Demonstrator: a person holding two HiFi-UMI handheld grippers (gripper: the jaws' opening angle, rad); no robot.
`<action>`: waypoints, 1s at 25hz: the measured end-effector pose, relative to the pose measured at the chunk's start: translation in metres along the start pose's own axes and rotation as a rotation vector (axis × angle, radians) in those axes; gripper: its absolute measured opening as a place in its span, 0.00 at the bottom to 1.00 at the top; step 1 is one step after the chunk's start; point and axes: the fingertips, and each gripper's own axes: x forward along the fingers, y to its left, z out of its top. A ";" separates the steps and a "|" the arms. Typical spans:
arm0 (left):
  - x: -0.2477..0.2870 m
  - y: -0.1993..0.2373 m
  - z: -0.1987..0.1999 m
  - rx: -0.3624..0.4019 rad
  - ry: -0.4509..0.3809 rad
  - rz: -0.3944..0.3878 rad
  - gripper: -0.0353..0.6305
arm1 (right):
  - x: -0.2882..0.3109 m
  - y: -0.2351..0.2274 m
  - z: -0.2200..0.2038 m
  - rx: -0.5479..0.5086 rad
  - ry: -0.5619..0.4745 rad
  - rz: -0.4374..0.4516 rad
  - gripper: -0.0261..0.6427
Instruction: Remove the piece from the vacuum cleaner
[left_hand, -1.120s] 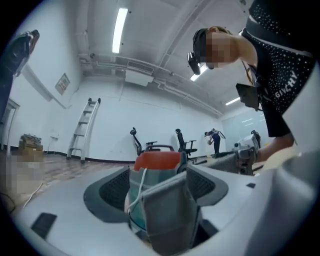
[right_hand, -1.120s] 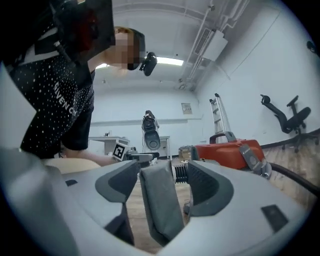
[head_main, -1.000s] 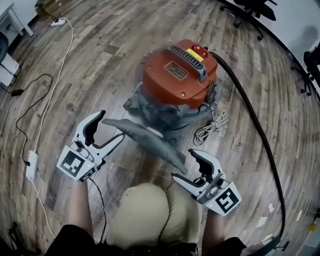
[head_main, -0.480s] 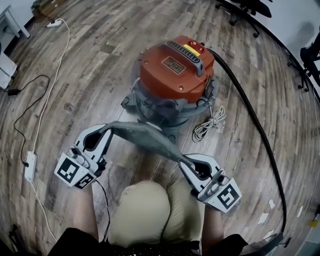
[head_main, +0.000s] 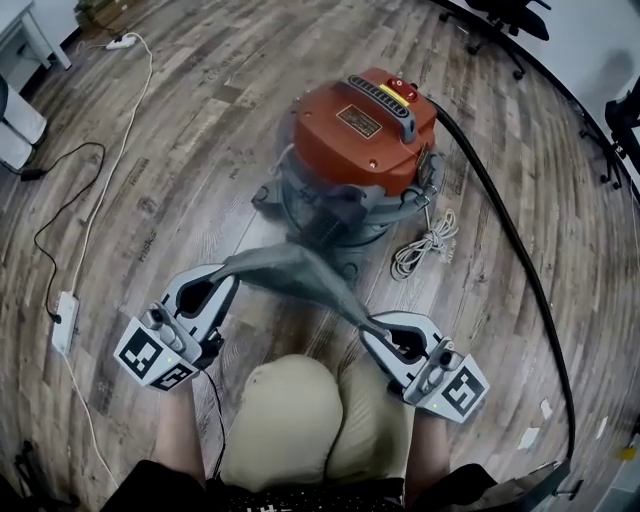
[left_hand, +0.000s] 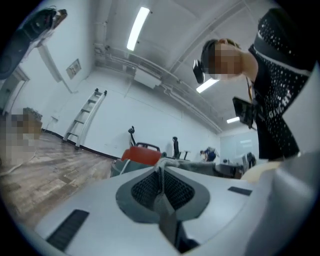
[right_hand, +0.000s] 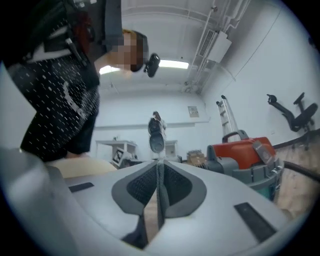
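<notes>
The vacuum cleaner (head_main: 365, 135) has an orange-red lid and a grey drum and stands on the wood floor ahead of me. A long, thin grey piece (head_main: 295, 272) stretches from its base toward me. My left gripper (head_main: 222, 281) is shut on the piece's left end. My right gripper (head_main: 372, 326) is shut on its right end. In the left gripper view the grey sheet (left_hand: 161, 192) is pinched between the closed pads of the left gripper (left_hand: 161, 170), with the vacuum cleaner (left_hand: 141, 154) behind. The right gripper view shows the right gripper (right_hand: 159, 175) closed on a thin grey edge (right_hand: 160, 200).
A black hose (head_main: 510, 250) curves from the vacuum down the right side. A coiled white cord (head_main: 425, 250) lies beside the drum. A power strip (head_main: 63, 320) and cables lie at the left. Office chairs (head_main: 505, 20) stand at the back. My knees (head_main: 300, 410) are below the grippers.
Both grippers stood open beside the grey piece's ends a second ago. They have closed on those ends. The piece now hangs stretched between them.
</notes>
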 end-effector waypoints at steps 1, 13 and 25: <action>-0.008 0.002 0.006 -0.046 -0.048 0.002 0.09 | -0.005 0.005 0.007 0.030 -0.045 0.020 0.09; -0.025 0.023 0.035 -0.023 -0.121 0.012 0.39 | -0.012 -0.019 0.018 0.073 -0.126 -0.107 0.35; -0.002 0.004 0.013 0.103 0.042 -0.004 0.06 | 0.006 -0.021 -0.027 -0.017 0.149 -0.059 0.06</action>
